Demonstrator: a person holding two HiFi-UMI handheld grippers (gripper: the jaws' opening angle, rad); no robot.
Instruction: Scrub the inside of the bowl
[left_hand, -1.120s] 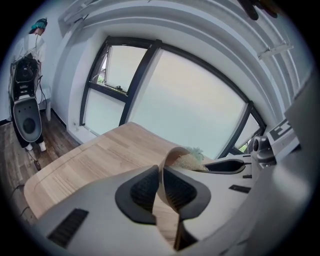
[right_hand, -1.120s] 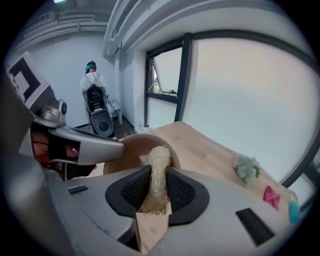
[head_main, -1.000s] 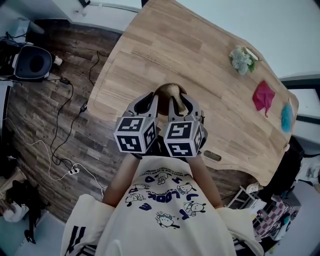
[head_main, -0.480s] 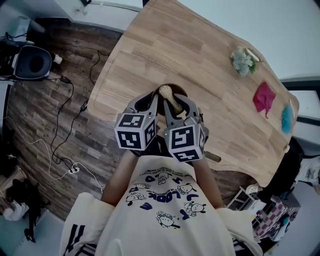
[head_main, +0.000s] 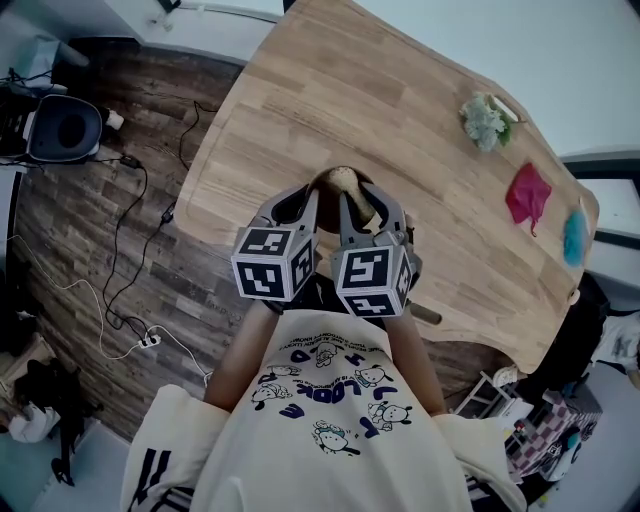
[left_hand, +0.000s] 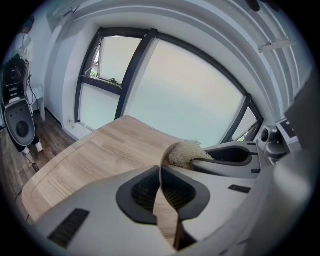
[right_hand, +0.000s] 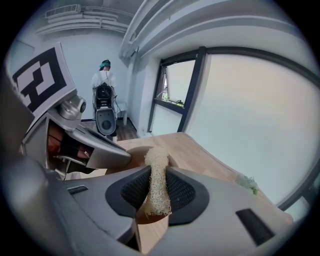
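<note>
- bowl (right_hand: 134, 151): mid brown wood
- loofah (right_hand: 156, 185): pale straw
- table (head_main: 380, 100): light wood w/ grain stripes
- cloth (head_main: 526, 194): magenta
- floor (head_main: 90, 250): dark brown planks
- shirt (head_main: 330, 430): cream w/ navy print

We saw the right gripper (right_hand: 158, 172) with its jaws pinched on a pale, fibrous scrubber (right_hand: 157, 192), which stood upright between the pads and poked out toward 12 o'clock. Just beyond its top lay the brown bowl (right_hand: 134, 151) on the wooden table (right_hand: 200, 159). The left gripper (right_hand: 120, 154), its jaws just closing, reached in from 9 o'clock to the bowl's rim. At 4 o'clock a greenish tuft (right_hand: 247, 183) sat on the table. Toward 11 o'clock a person (right_hand: 104, 76) stood far off behind a black machine (right_hand: 105, 119).
</note>
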